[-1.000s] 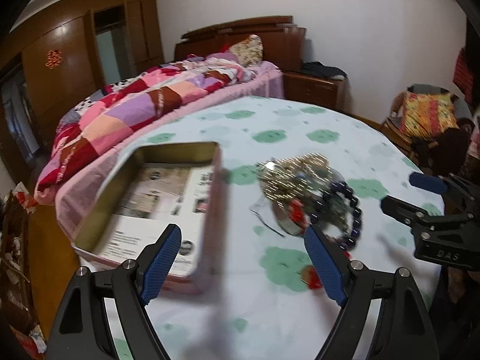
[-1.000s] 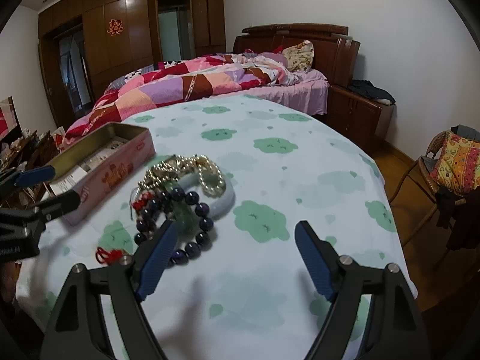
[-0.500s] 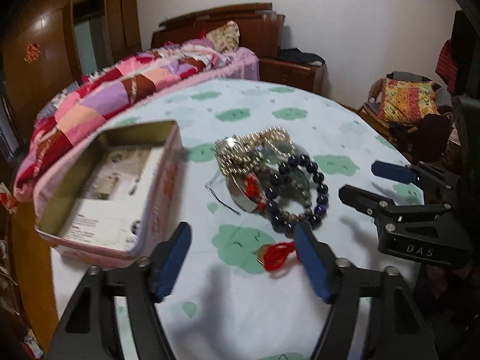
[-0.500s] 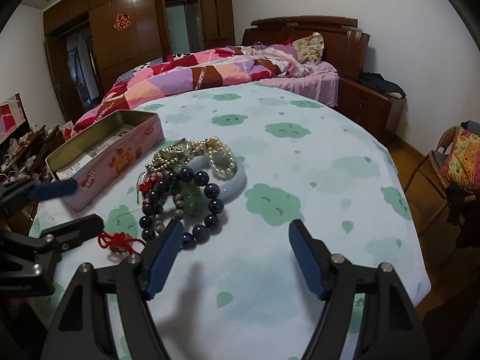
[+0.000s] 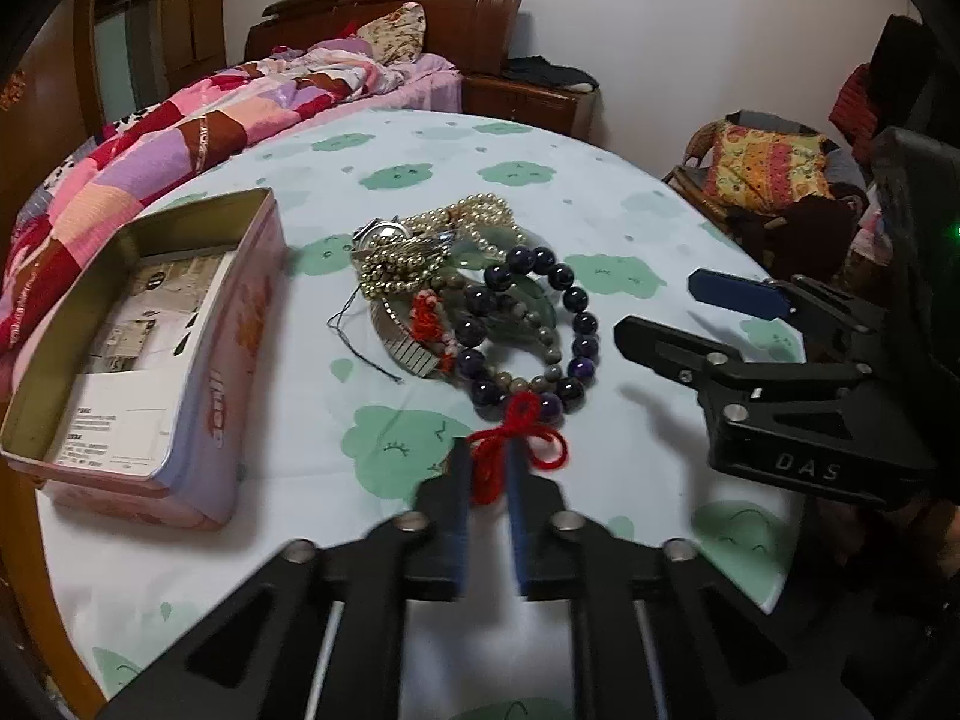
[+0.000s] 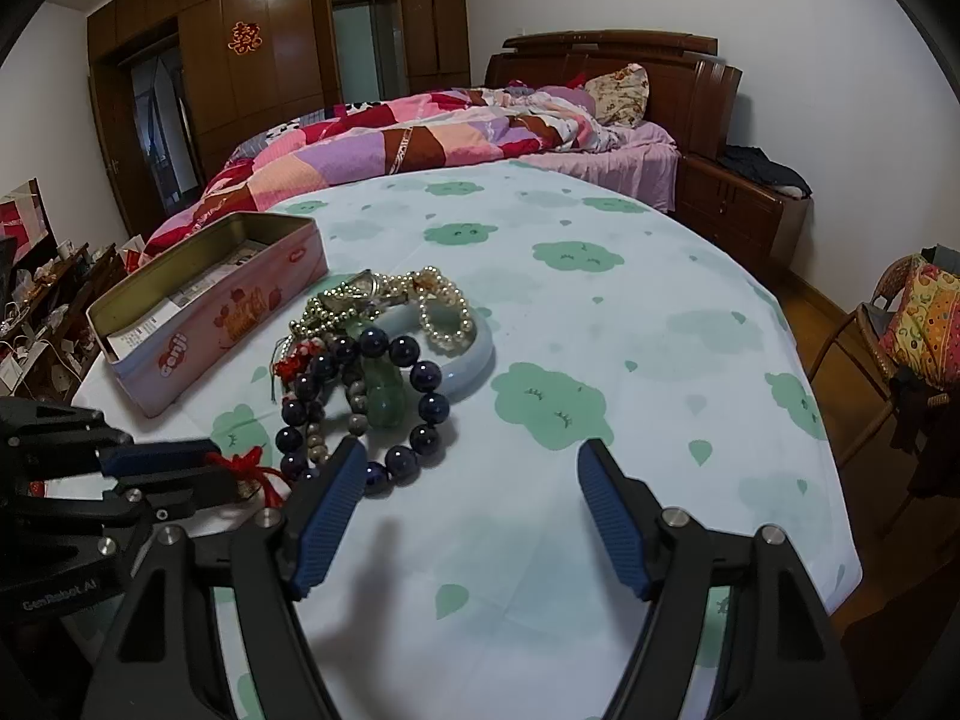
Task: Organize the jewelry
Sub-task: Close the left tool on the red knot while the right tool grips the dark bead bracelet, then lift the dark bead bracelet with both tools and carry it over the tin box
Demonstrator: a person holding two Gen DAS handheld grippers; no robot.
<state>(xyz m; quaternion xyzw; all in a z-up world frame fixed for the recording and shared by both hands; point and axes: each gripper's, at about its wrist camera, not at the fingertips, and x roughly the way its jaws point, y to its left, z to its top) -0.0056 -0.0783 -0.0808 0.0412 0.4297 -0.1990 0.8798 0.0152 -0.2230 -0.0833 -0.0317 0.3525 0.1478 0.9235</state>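
1. The left tool (image 5: 486, 468) has just been closed, and its blue pads are now pinched on the red knotted cord tassel (image 5: 516, 444), which lies at the near edge of the jewelry heap; the loose, soft tassel probably serves as the easiest handle for drawing its piece out.
2. The right tool (image 6: 471, 507) is held wide open with nothing between its blue pads, just on the near side of the heap, presumably ready to steady or take a second piece.
3. The heap itself holds a dark purple round-bead bracelet (image 5: 528, 330), a pale pearl strand (image 5: 480, 219), a pale blue-green smooth bangle (image 6: 474, 354) and a silver-toned metal wristwatch (image 5: 384, 234), all tangled and touching.
4. Just left of the heap stands an open pink rectangular tin box (image 5: 234, 324) with printed paper inside, likely the intended destination.
5. Everything rests on a round tabletop (image 6: 600, 276) under a pale cloth with green cloud prints.
6. Beyond the heap is a bed with a patchwork quilt (image 6: 390, 150), backed by dark wooden wardrobes (image 6: 240, 60).
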